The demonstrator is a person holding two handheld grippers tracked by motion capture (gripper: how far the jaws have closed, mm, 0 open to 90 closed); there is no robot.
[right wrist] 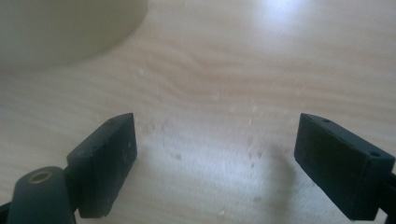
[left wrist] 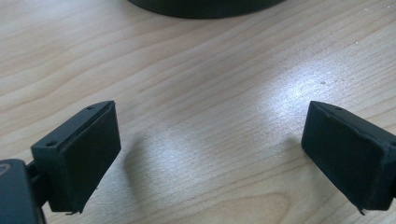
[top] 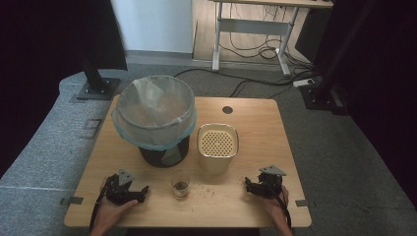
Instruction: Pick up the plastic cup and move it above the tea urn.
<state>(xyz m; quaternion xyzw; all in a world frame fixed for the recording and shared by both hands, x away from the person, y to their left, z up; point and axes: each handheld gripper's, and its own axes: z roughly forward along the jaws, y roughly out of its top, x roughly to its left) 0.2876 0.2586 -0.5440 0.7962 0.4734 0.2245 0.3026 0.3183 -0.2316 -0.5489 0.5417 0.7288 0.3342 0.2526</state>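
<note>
A black bin (top: pixel 164 153) lined with a pale bag (top: pixel 155 109) stands at the table's back left. Right of it sits a cream square container with a perforated top (top: pixel 218 144). A small glass cup (top: pixel 180 186) with dark bits inside stands near the front middle. My left gripper (top: pixel 139 192) rests on the table at the front left, open, nothing between its jaws (left wrist: pixel 210 154); the bin's base (left wrist: pixel 205 7) lies ahead of it. My right gripper (top: pixel 248 185) rests at the front right, open and empty (right wrist: pixel 215 158), with the cream container's base (right wrist: pixel 65 28) ahead.
Small crumbs (top: pixel 206 189) are scattered on the wooden table (top: pixel 255 128) around the cup. A round cable hole (top: pixel 227 109) sits at the table's back. A black stand base (top: pixel 97 88) is on the floor at left; a desk frame (top: pixel 251 29) and cables lie behind.
</note>
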